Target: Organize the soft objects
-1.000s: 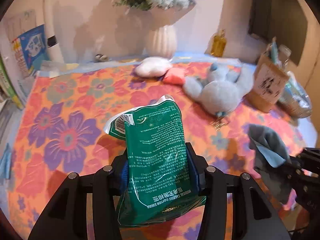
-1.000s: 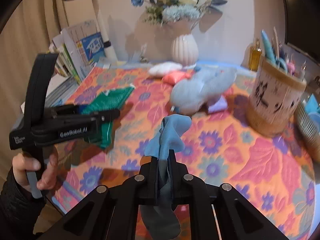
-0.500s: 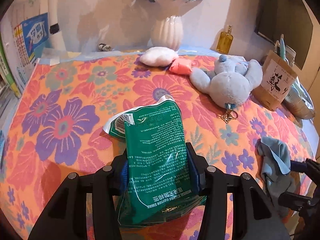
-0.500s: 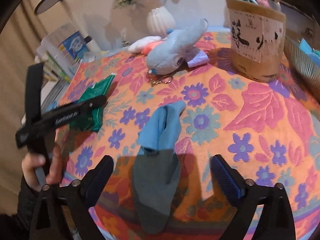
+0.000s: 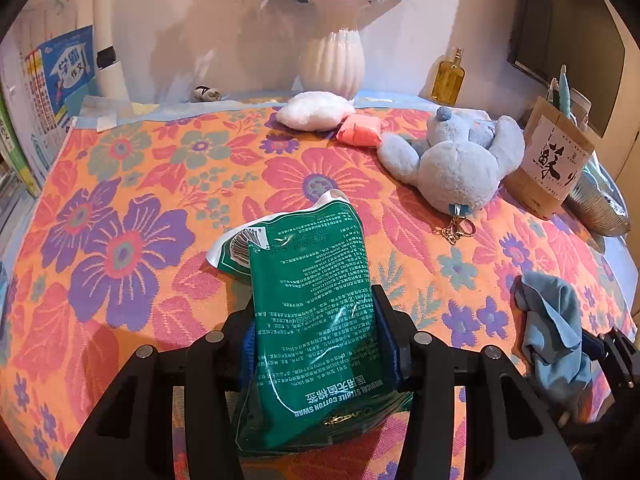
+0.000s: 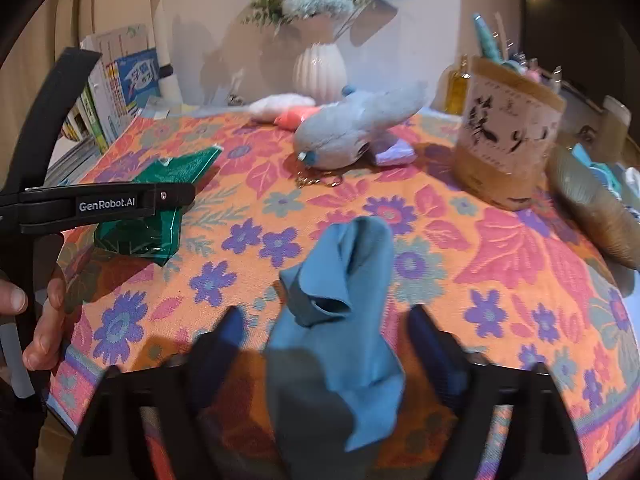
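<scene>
Item 1, table [image 5: 120, 184]: covered by a floral cloth in orange, pink and purple. The left half and the middle of the cloth lie bare. Its near edge runs just under both of my grippers.

Item 2, far edge: white ribbed vase [image 5: 332, 62] with flowers, a yellow bottle [image 5: 448, 78] toward the far right corner, books [image 6: 116, 92] standing off the far left corner.

Item 3, soft things near the far edge: white pad [image 5: 314, 111], touching it a coral-pink pouch [image 5: 360, 131], and just beside that a pale blue plush toy [image 5: 456, 164] with a gold keychain clasp.

Item 4, right edge: brown paper-wrapped pen holder [image 5: 554, 160], with a ribbed basket [image 6: 596, 208] next to it.

Item 5, left gripper [image 5: 312, 344]: in my left hand [image 6: 36, 312], clamped on a green cotton-swab packet [image 5: 312, 320], pads pressing both sides. The packet is raised above the near left part of the cloth.

Item 6, right gripper [image 6: 324, 336]: jaws closing from wide, fingers blurred. A blue cloth [image 6: 340, 312] lies crumpled between them at the near edge, right of the middle. The pads appear clear of the cloth, though blur makes this uncertain.
</scene>
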